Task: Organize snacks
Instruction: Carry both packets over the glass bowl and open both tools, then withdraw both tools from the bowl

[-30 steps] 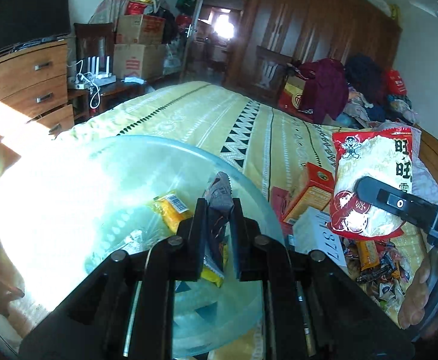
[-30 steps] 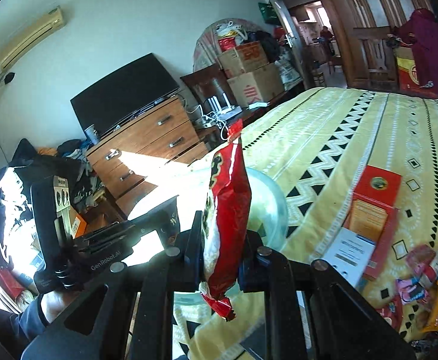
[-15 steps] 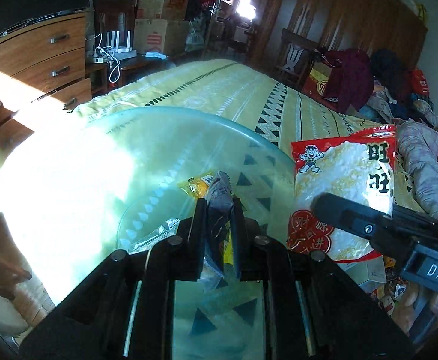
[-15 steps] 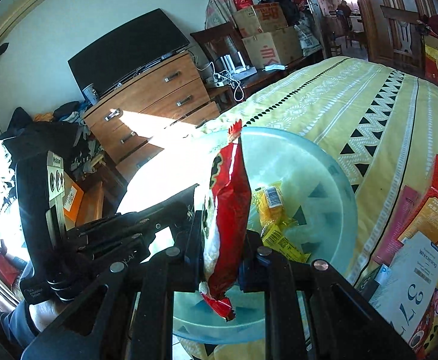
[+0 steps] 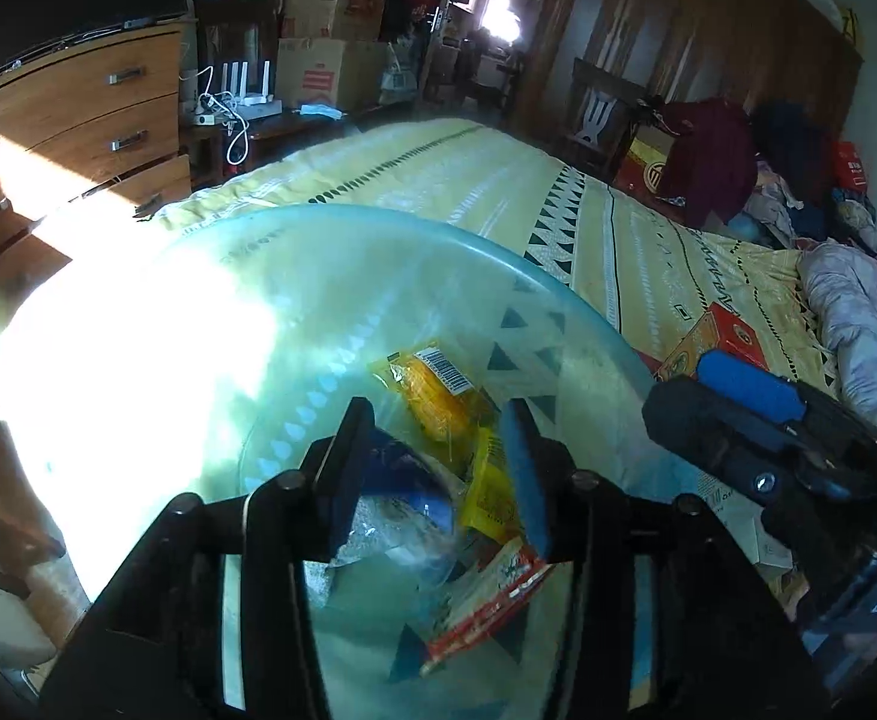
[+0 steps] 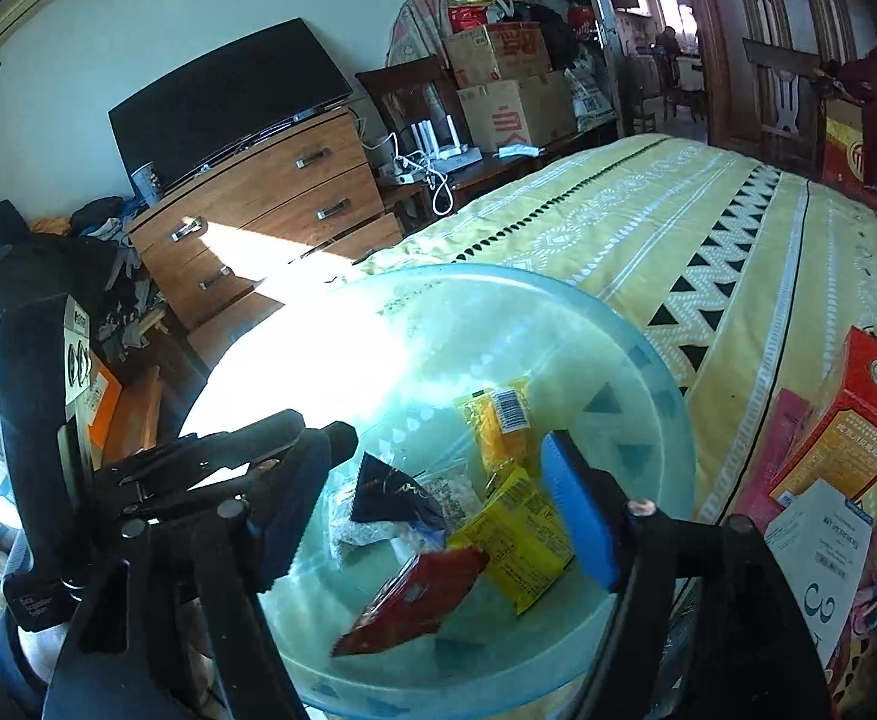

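Note:
A clear blue-green bowl [image 5: 378, 216] sits on the bed's edge and holds several snack packets. My left gripper [image 5: 435, 426] hovers over it with its jaws opening. Nothing is pinched between them, and a dark blue and silver packet [image 5: 402, 498] lies loose just below. My right gripper [image 6: 438, 486] is also over the bowl [image 6: 666, 372], jaws opening wide and empty. The red bag [image 6: 414, 594] rests on the bowl's floor beneath it. Yellow packets [image 6: 516, 546] lie beside the red bag. Each gripper shows in the other's view: the right gripper [image 5: 714, 402] and the left gripper [image 6: 318, 429].
On the yellow patterned bedspread [image 6: 708, 210] right of the bowl lie an orange-red box [image 6: 852, 420], a white card [image 6: 822, 552] and more wrapped snacks. A wooden dresser [image 6: 258, 198] with a TV stands left of the bed. Strong sun glare covers the bowl's left side.
Both grippers came down over the bowl and opened. The left let go of the dark packet and the right let go of the red bag. Both packets now lie in the bowl.

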The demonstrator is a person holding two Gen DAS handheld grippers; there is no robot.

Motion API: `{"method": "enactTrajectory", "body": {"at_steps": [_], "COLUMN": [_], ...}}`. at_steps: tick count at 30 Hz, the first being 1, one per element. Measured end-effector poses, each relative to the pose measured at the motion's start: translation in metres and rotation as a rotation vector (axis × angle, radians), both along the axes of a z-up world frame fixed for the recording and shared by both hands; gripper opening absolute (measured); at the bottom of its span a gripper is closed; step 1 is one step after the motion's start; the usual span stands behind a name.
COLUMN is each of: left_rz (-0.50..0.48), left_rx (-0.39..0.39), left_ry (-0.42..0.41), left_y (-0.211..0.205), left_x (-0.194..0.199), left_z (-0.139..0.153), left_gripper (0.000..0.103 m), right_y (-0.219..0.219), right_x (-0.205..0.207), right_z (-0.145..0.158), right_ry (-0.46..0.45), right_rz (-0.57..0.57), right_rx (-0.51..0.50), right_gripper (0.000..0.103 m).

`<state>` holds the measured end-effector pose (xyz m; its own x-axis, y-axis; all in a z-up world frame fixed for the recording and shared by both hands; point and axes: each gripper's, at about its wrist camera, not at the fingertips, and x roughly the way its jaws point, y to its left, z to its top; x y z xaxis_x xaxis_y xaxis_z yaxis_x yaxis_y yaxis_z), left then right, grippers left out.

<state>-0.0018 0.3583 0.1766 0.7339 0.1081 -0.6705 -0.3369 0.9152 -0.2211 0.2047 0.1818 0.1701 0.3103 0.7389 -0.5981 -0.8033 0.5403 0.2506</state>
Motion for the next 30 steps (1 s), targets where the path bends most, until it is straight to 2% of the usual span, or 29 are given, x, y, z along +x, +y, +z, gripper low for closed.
{"method": "enactTrajectory", "body": {"at_steps": [3, 8, 14, 19, 24, 30], "left_rz": [-0.003, -0.01, -0.016, -0.001, 0.032, 0.019], "left_rx": [0.016, 0.031, 0.034, -0.006, -0.032, -0.008], "left_ry": [-0.004, -0.035, -0.033, -0.039, -0.058, -0.098], "left_y": [-0.002, -0.003, -0.001, 0.002, 0.01, 0.007], "left_x": [-0.003, -0.005, -0.005, -0.006, -0.011, -0.019], "left_z": [-0.001, 0.001, -0.001, -0.006, -0.005, 0.001], "left_gripper": [0.045, 0.045, 0.045, 0.045, 0.045, 0.045], "right_y": [0.005, 0.022, 0.033, 0.035, 0.041, 0.037], "right_x": [-0.009, -0.013, -0.002, 0.011, 0.017, 0.014], "right_z": [0.003, -0.004, -0.018, -0.031, -0.039, -0.038], "right_ry": [-0.063, -0.041, 0.014, 0.08, 0.138, 0.148], "right_rz": [0.007, 0.022, -0.004, -0.034, -0.033, -0.04], "right_rx": [0.01, 0.006, 0.026, 0.024, 0.059, 0.073], "right_gripper": [0.085, 0.085, 0.085, 0.085, 0.089, 0.09]}}
